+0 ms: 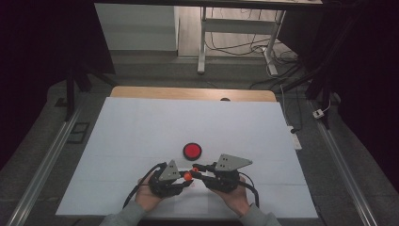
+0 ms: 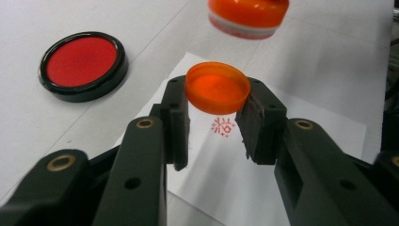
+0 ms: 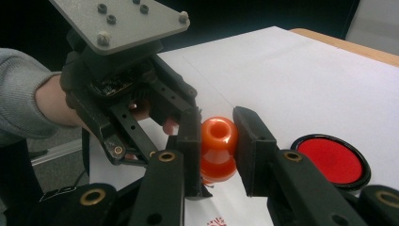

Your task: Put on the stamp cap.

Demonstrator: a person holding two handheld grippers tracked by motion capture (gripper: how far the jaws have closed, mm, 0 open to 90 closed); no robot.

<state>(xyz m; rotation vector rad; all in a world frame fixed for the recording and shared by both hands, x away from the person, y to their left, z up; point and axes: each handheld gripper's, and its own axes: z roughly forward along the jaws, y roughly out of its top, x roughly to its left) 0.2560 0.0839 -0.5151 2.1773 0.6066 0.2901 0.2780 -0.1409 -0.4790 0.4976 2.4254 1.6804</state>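
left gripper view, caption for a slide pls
Left claw shut on an orange cap above stamped paper, red ink pad to its left.

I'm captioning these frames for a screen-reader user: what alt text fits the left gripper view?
Two black jaws grip an orange cap by its rim, above a white sheet of paper bearing a small red stamp mark. A round red ink pad in a black case lies to the left, and an orange stamp hangs at the top edge.
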